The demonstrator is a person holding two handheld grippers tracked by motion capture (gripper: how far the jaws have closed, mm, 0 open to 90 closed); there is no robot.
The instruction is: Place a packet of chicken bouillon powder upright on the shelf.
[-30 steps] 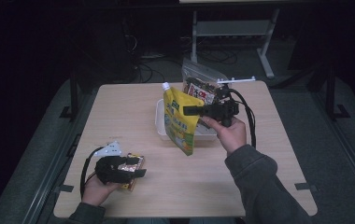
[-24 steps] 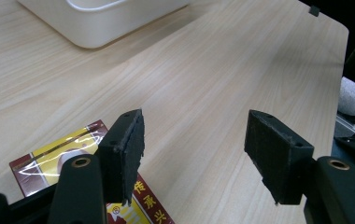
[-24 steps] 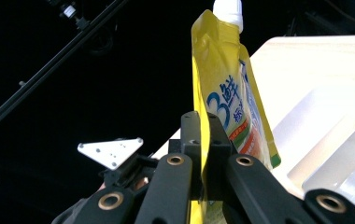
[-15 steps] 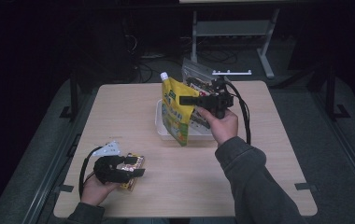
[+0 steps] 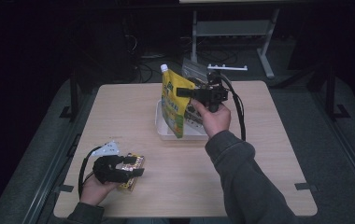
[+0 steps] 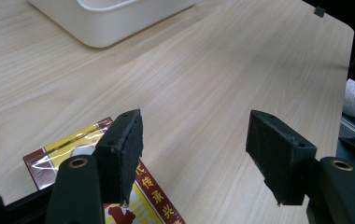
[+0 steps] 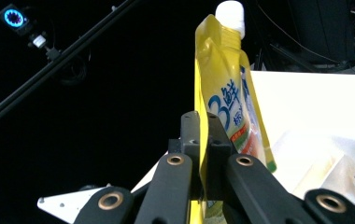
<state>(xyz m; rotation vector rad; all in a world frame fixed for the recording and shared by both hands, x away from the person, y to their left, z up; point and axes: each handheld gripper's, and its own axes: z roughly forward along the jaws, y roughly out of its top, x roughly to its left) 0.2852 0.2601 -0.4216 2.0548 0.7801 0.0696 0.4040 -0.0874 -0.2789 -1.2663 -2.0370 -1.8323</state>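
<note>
The right gripper [image 5: 181, 92] is clamped on the yellow spout pouch [image 5: 173, 105], held upright above the white tray [image 5: 162, 130], so packing looks partly done. Well apart from the tray, the left gripper [image 6: 194, 144] stands open over the red-and-yellow packet [image 5: 133, 169] on the counter [image 5: 259, 154], not yet grasped.

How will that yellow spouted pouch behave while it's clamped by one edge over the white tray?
The yellow pouch is probably floppy: it hangs below the right gripper, which pinches only its flat edge. Its film looks glossy, so it may slip. Its lower part bulges, suggesting bottom-heavy liquid, apt to swing over the white tray.
</note>
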